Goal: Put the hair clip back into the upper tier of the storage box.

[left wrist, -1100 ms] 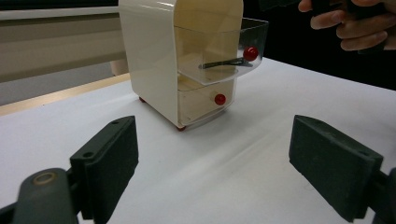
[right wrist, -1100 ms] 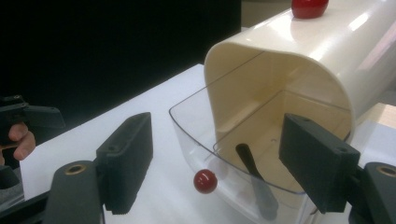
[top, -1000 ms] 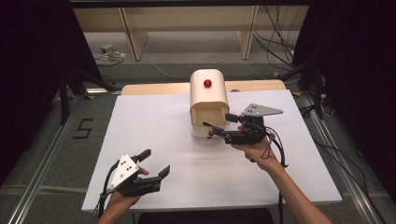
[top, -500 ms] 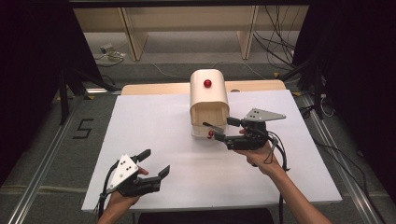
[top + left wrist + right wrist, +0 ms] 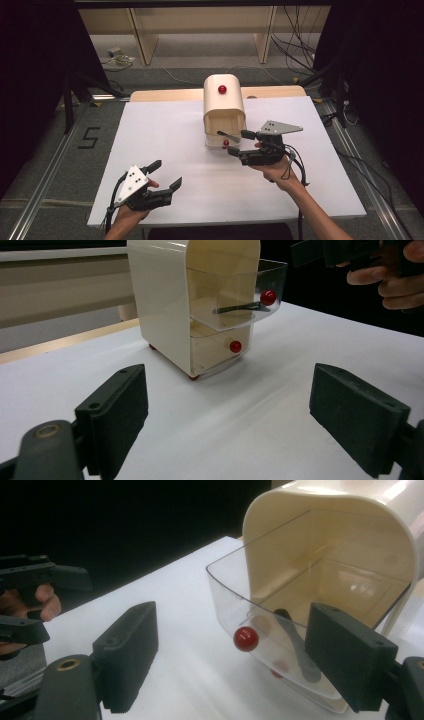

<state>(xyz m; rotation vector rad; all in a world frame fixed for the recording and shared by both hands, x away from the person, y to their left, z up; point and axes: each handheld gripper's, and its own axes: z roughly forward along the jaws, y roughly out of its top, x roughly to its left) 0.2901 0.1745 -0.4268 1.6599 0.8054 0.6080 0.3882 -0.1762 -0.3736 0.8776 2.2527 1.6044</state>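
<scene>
Two tongs spread, upper drawer pulled out

Cream drawer cabinet (image 5: pixel 224 106) stands at the far middle of the white counter (image 5: pixel 165 130), front facing the person. Its clear upper drawer (image 5: pixel 280 630) juts out past the cabinet front; a red knob (image 5: pixel 246 639) sits on the drawer's front wall. A dark, slim utensil (image 5: pixel 296 647) lies inside the drawer, kind hard to tell. Lower drawer (image 5: pixel 220 351), also red-knobbed, is pushed in.

Right tongs (image 5: pixel 237 142) hang just in front of the open drawer, jaws spread wide, one on each side of the knob in the right gripper view, holding nothing. Touch between jaws and drawer cannot be told.

Left tongs (image 5: pixel 166 174) sit low at the near left of the counter, well apart from the cabinet, jaws spread and empty.
</scene>
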